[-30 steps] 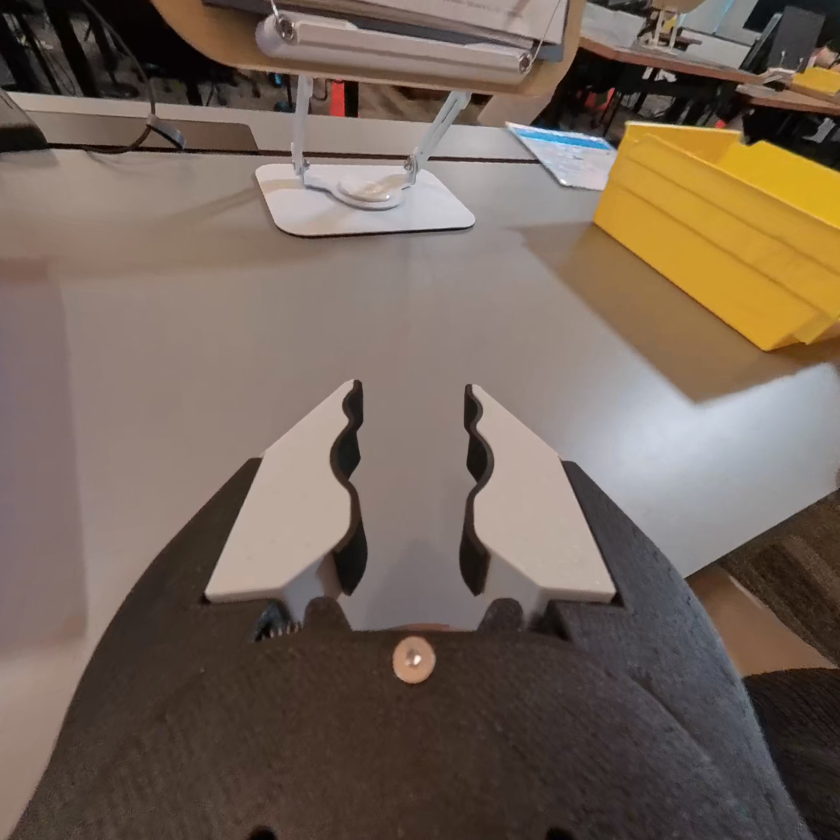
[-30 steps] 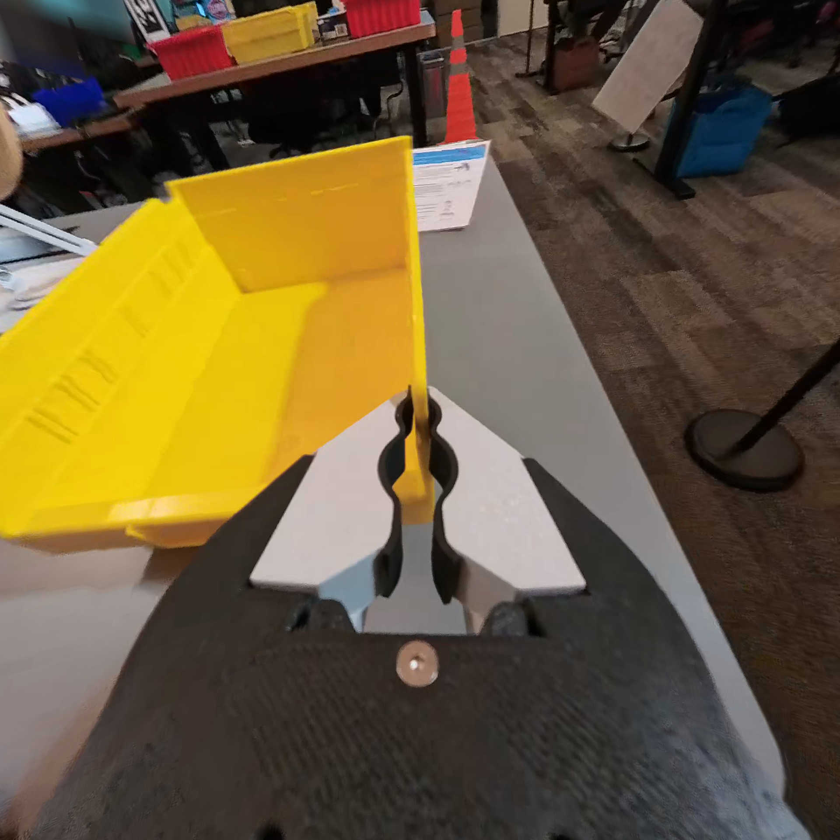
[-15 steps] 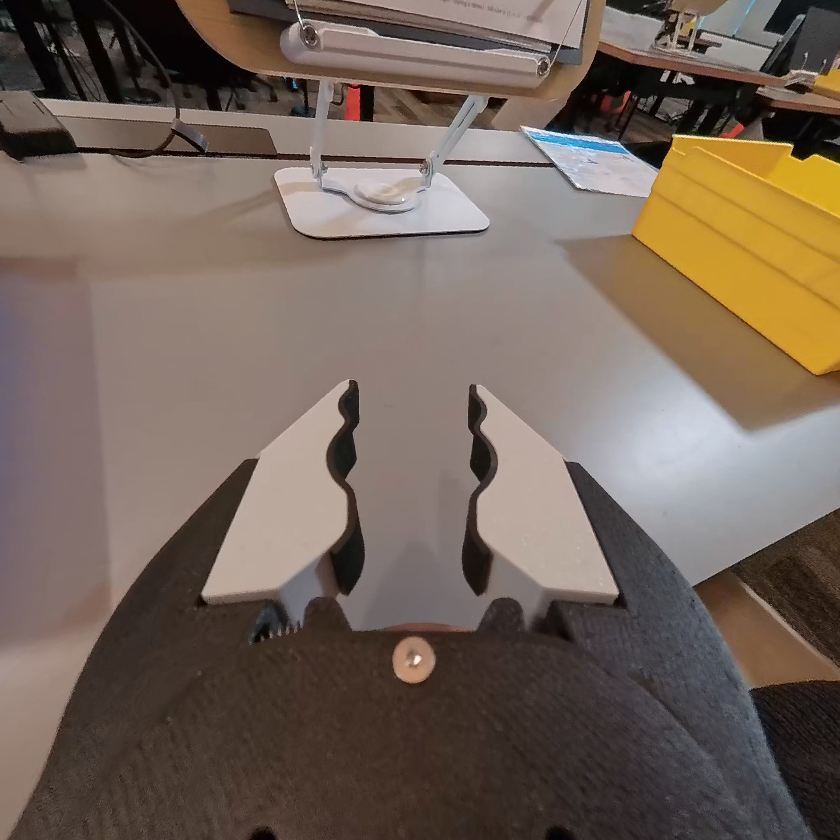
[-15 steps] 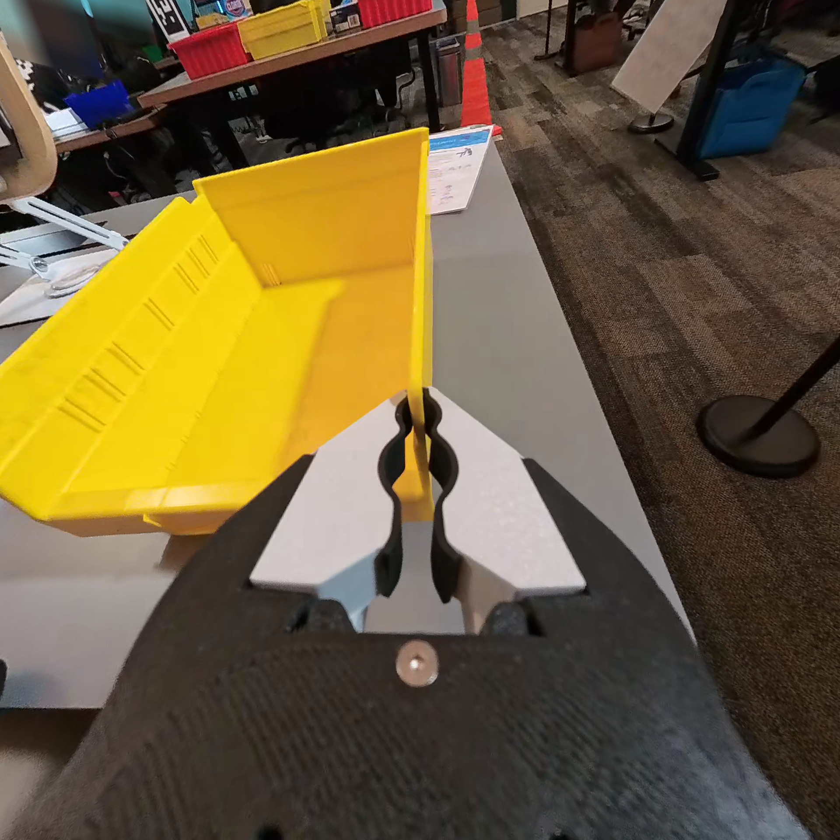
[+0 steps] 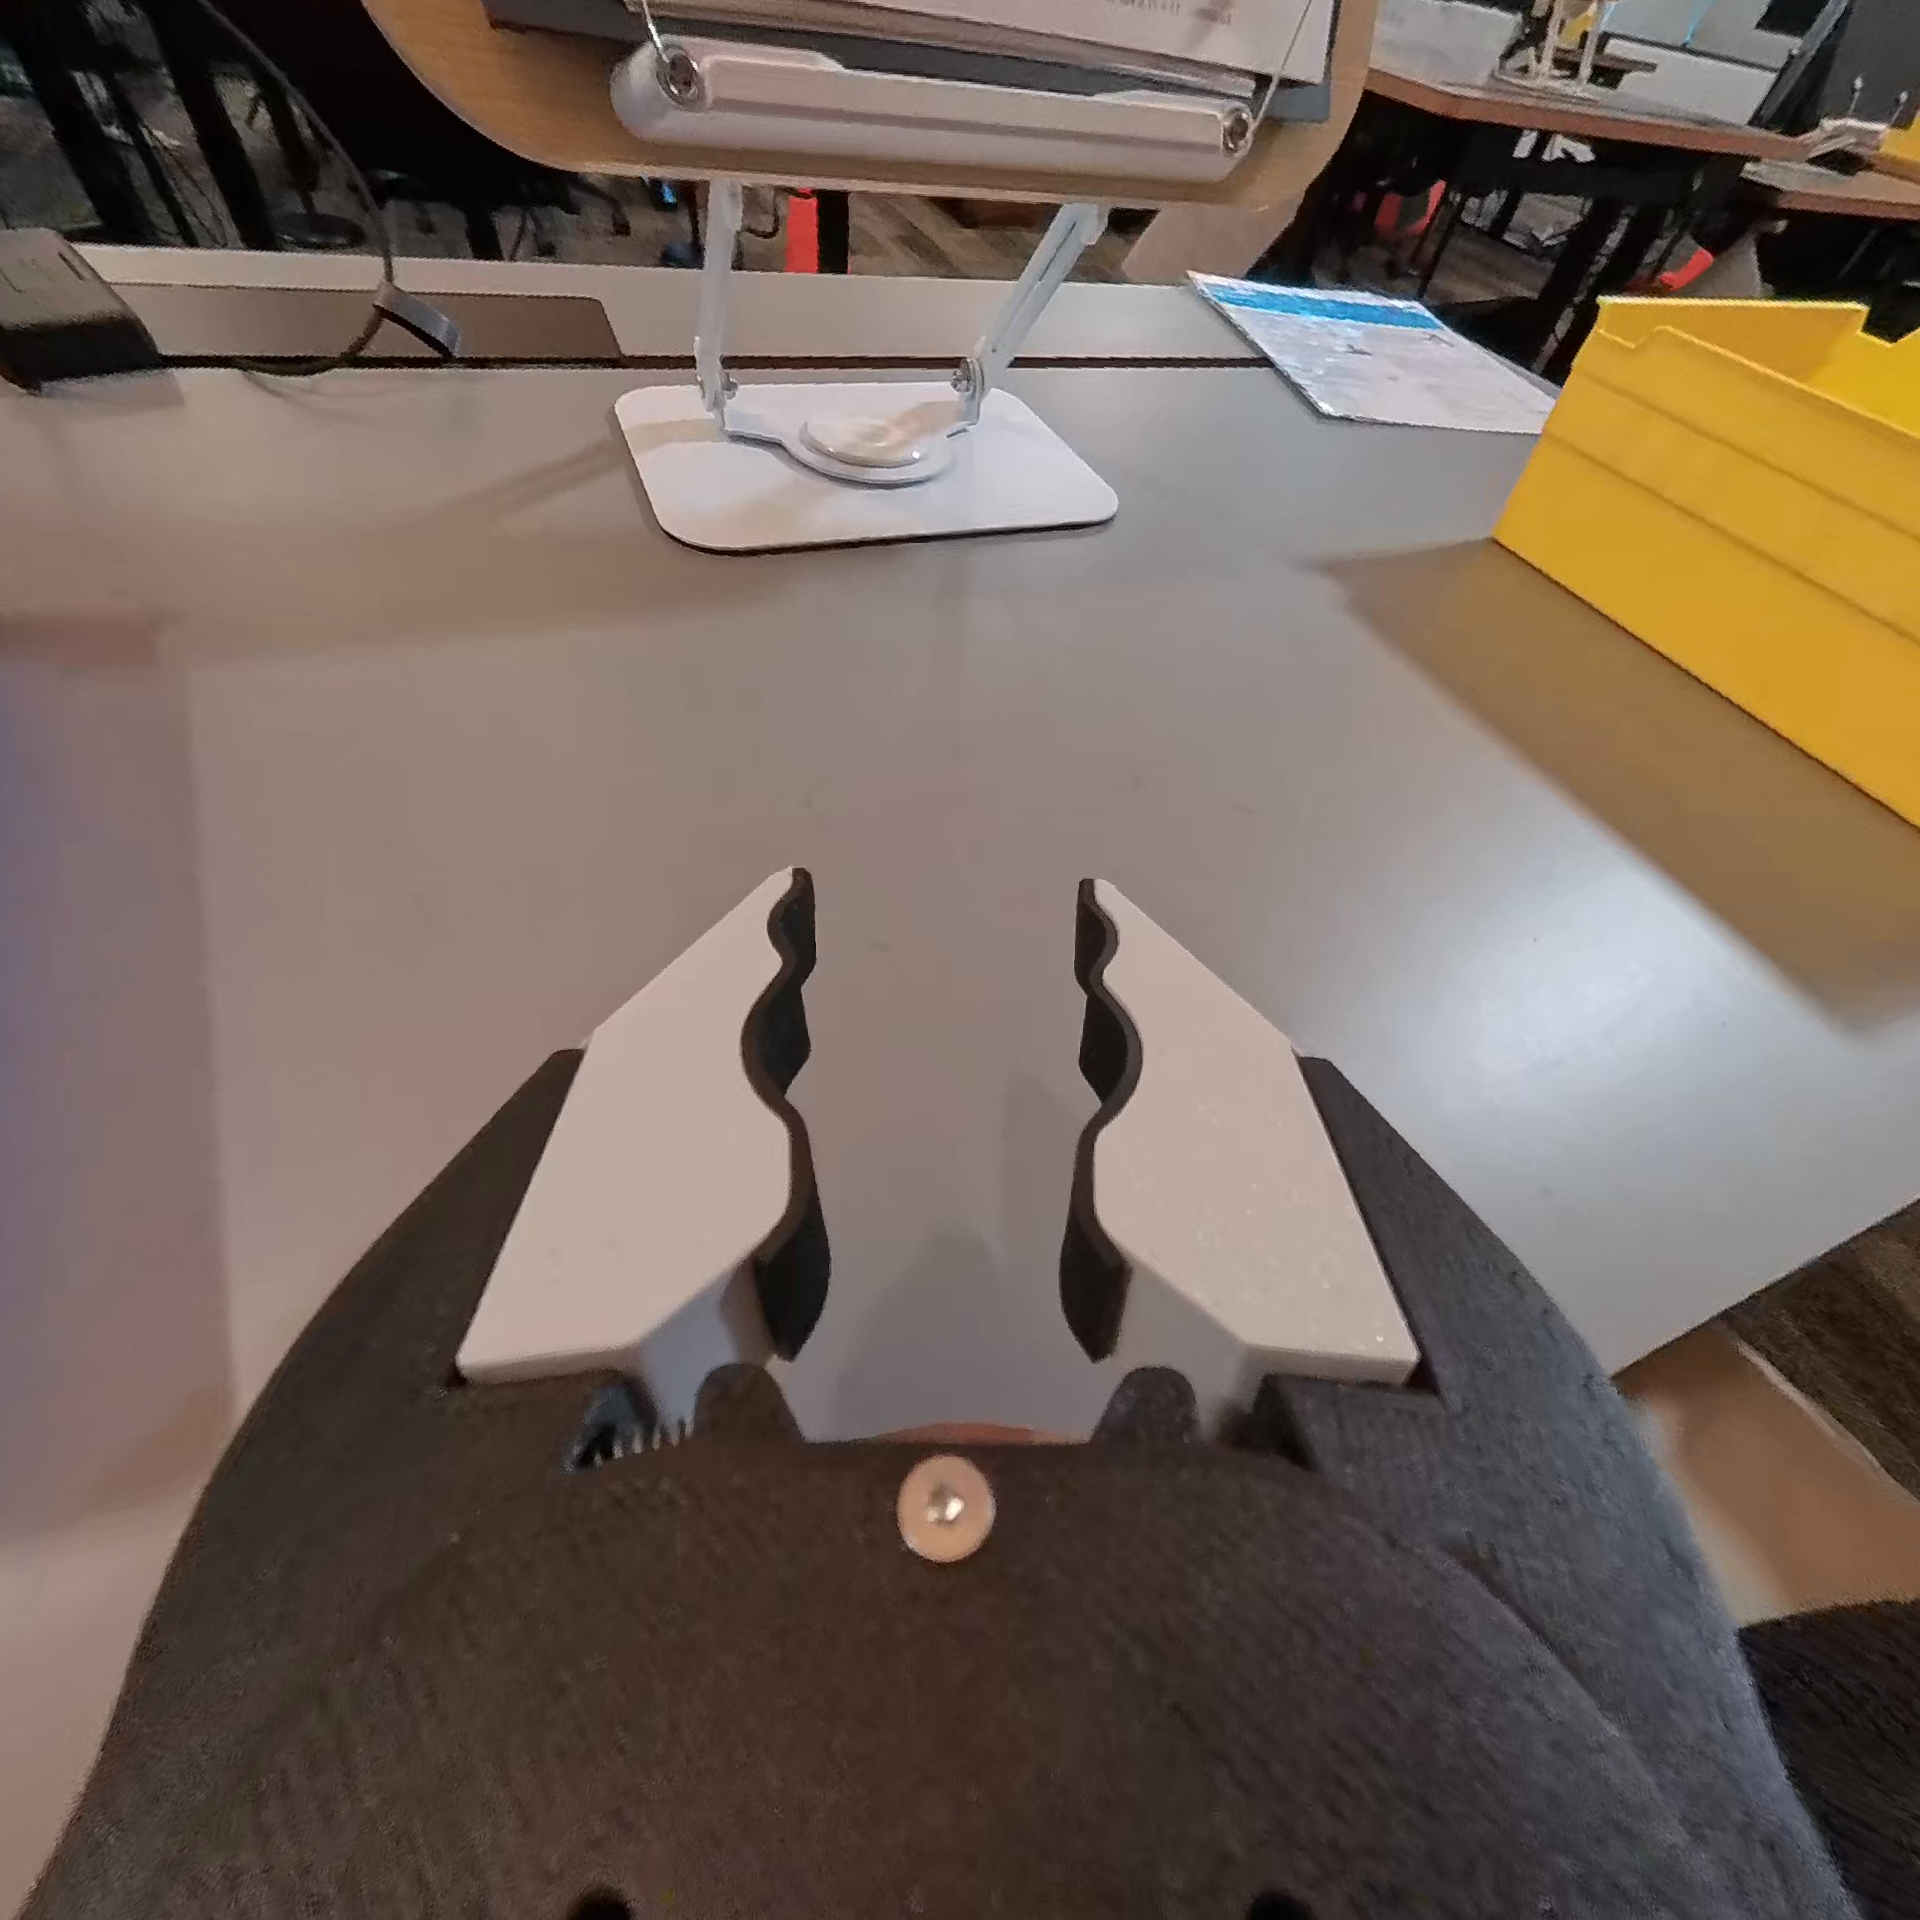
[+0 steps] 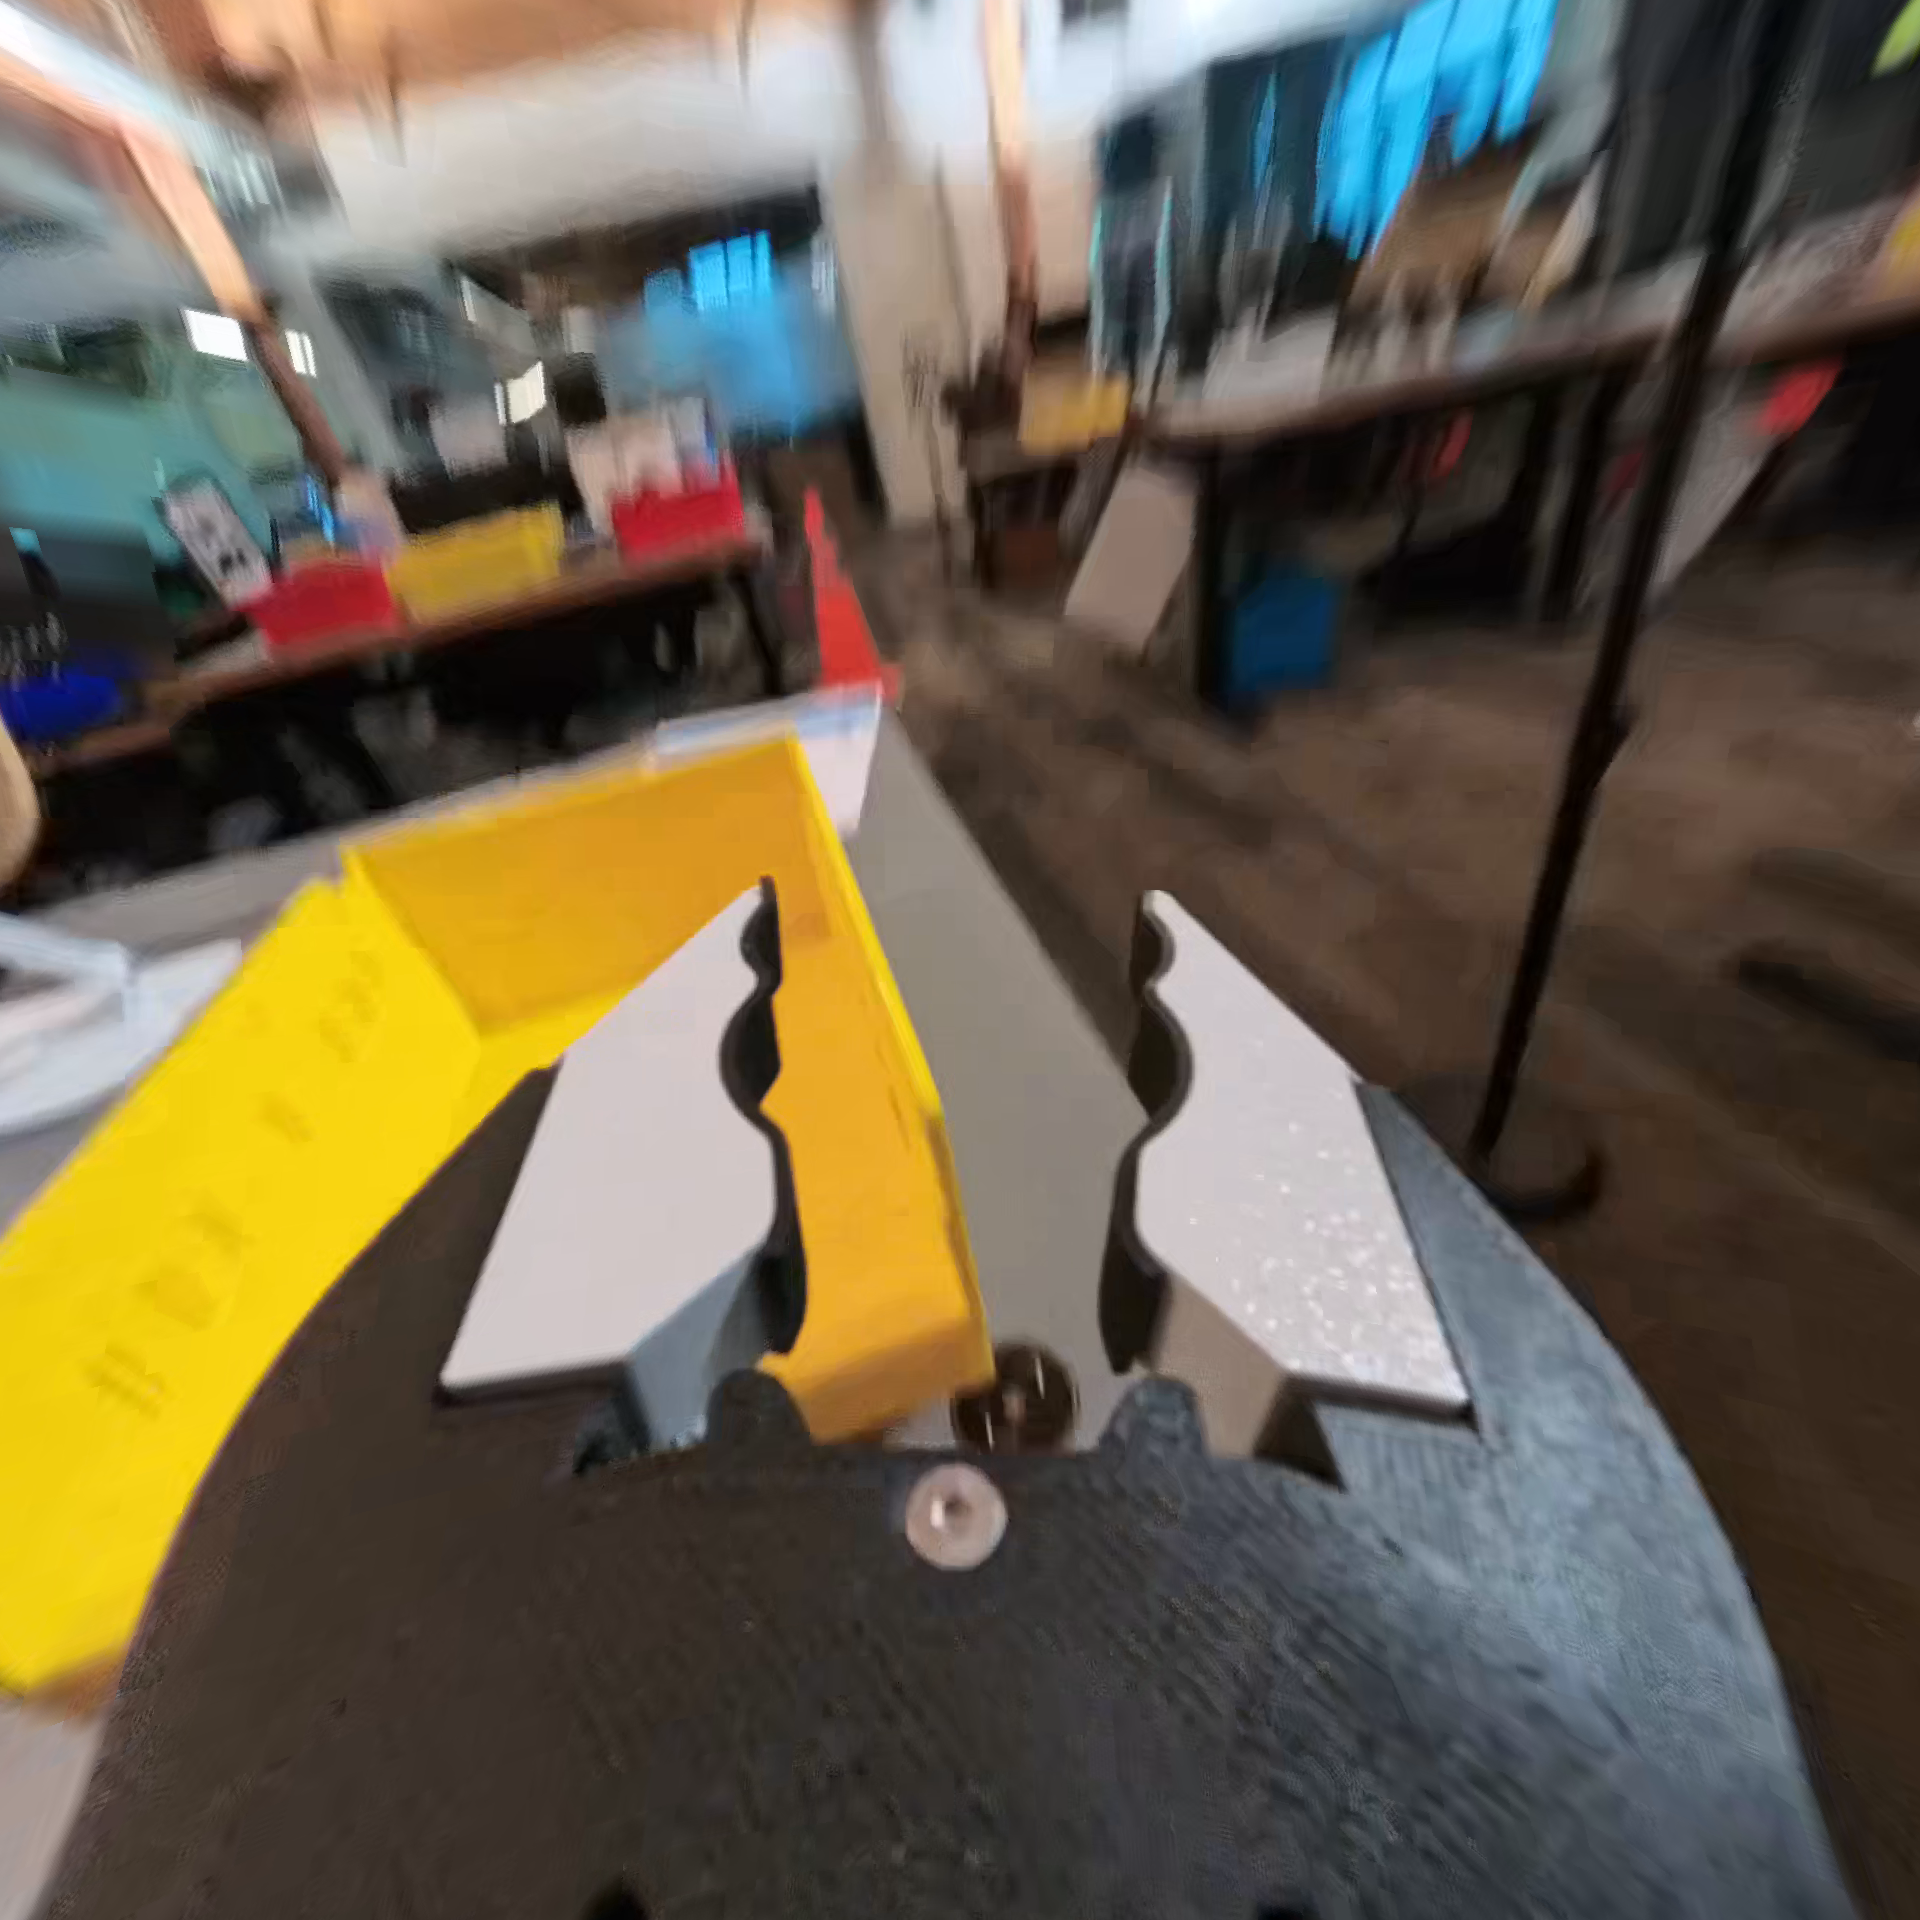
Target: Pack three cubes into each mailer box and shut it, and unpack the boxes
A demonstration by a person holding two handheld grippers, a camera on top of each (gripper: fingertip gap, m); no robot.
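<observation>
The left tongs [image 5: 943, 894] are hovering with their fingers apart and empty over the bare grey counter [image 5: 623, 790]. Far ahead of them a white metal tablet stand [image 5: 868, 473] is sitting on the counter, and a printed paper sheet [image 5: 1371, 358] is lying at the far right. The yellow plastic storage bin [image 5: 1745, 540] is resting on the counter at the right.

The right tongs [image 6: 956, 899] are standing spread apart. The bin's right side wall [image 6: 862, 1122] is passing between the fingers without being clamped; whether it is touching the left finger cannot be told, because the right wrist view is motion-blurred.

No mailer box and no cube is showing in either view; the bin's visible interior is appearing empty. The task items are therefore out of sight.

Hazards, as judged from this position:
- The bin wall is sitting deep between the right tongs. A sideways withdrawal is likely to hook the wall and drag or tip the bin.
- The bin is lying near the counter's right edge. A push to the right risks sending it to the floor.
- The right tongs are apparently moving fast, which is making a collision harder to avoid.
</observation>
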